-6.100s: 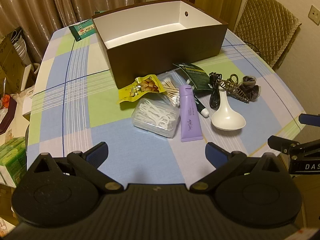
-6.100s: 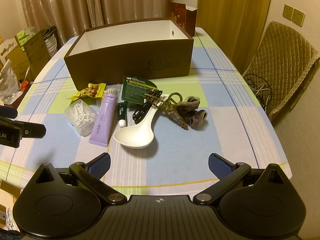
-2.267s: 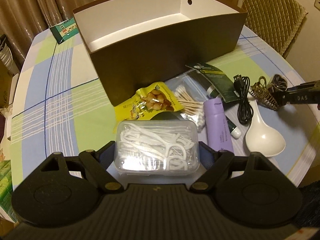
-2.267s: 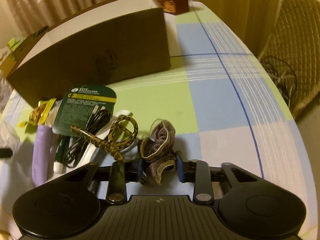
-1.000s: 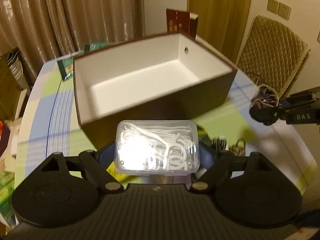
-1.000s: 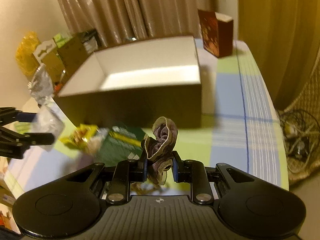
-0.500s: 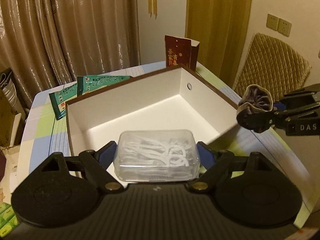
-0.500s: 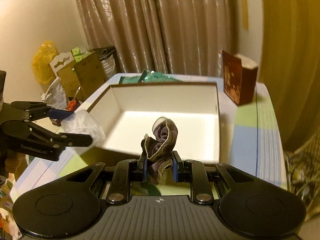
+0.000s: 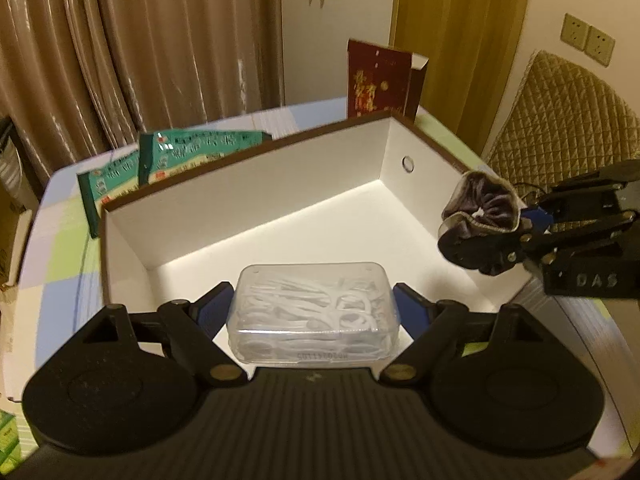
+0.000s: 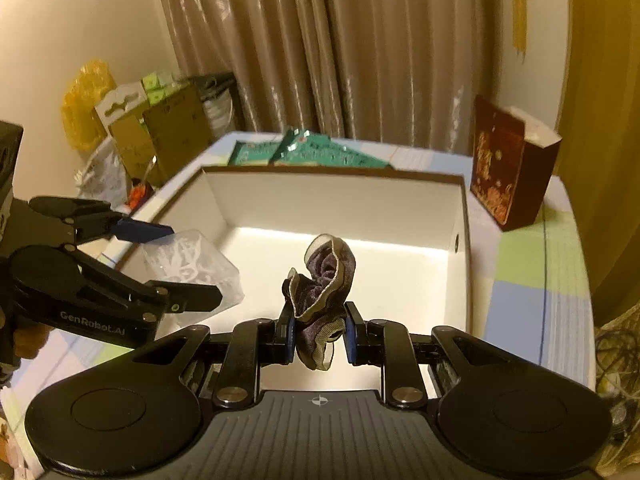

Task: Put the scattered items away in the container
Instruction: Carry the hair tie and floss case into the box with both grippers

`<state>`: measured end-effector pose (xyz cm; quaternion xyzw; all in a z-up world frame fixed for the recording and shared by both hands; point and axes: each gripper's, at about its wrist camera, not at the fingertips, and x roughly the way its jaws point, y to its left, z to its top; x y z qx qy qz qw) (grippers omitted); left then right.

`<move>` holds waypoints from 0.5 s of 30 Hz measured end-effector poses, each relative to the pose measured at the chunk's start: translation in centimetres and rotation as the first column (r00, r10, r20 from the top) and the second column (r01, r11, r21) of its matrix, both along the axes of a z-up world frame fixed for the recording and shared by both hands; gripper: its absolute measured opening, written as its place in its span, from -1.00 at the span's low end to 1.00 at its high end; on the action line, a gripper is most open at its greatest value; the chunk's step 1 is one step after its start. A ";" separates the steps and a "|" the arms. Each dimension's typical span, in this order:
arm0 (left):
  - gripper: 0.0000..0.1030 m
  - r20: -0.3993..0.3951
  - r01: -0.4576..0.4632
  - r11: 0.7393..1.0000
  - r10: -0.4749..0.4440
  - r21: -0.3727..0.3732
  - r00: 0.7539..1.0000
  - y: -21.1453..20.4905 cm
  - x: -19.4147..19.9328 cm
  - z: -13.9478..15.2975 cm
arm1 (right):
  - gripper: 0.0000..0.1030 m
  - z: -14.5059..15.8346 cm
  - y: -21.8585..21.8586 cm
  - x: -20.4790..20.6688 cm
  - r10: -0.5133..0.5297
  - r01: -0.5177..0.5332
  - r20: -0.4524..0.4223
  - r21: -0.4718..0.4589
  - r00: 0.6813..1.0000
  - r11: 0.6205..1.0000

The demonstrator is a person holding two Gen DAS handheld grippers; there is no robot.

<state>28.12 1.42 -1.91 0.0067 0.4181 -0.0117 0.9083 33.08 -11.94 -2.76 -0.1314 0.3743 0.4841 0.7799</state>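
Left wrist view: the left gripper [image 9: 313, 312] is now hanging over the open container [image 9: 256, 184], no longer above the scattered pile, jaws pinching the clear floss-pick box [image 9: 313, 316] by its ends. The right gripper [image 9: 534, 226] is entering from the right, carrying the scrunchie [image 9: 482, 210] over the rim. Both items look ready for release.

Right wrist view: the right gripper [image 10: 319, 338] is clamping the scrunchie [image 10: 324, 280] above the white floor. The container [image 10: 400, 208] is showing nothing inside yet. The bench [image 10: 520, 280] is lying beyond.

Two close wrist views angled down from opposite sides into one shared box [image 9: 280, 184].
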 end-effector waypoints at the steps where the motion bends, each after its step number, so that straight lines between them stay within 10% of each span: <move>1: 0.60 -0.012 -0.003 1.000 0.003 -0.004 1.000 0.1 0.4 -0.4 | -0.61 -0.5 0.3 0.3 0.005 -0.005 -0.004 -0.017 1.000 1.000; 15: 0.60 -0.240 -0.139 0.984 0.109 -0.114 0.965 2.3 5.9 -6.3 | -0.61 -5.2 4.7 3.9 0.100 -0.121 -0.095 -0.251 0.990 0.960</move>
